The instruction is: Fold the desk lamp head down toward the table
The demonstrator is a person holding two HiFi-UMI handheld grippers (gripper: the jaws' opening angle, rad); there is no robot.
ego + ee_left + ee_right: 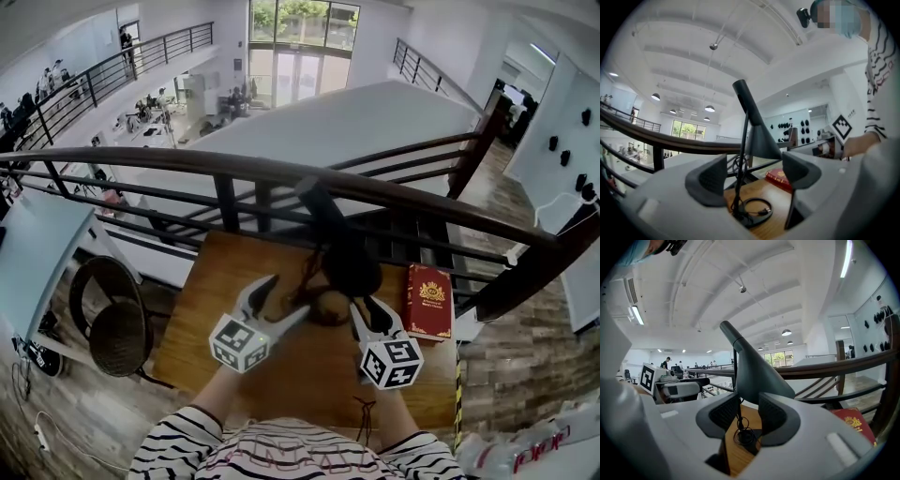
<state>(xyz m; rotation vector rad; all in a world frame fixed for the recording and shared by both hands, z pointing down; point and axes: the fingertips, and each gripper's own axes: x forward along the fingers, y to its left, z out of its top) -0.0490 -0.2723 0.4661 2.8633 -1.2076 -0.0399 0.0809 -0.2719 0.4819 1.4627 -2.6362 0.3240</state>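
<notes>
striped sleeves reach out from the near edge over the wooden counter. the left hand-held gripper is released, its jaws wide apart and holding nothing. the lamp's thin stem and its round base with a coiled cable lie beyond the gap, and the lamp head rises up and a little right of it, clearly apart.

the right hand-held gripper is only narrowly parted and is not clenched. bare counter shows through the slit, and the wide mouth of the lamp head sits right over its tips — touching or just short, i cannot tell.

the lamp head stands mid-counter. its long axis runs near to far, with the mouth low and near and the narrow neck high and far. the right hand is the nearer one, so the downward fold probably falls to it, pulling the mouth toward the counter.

a red book lies to the right — beyond it all runs a dark railing.
</notes>
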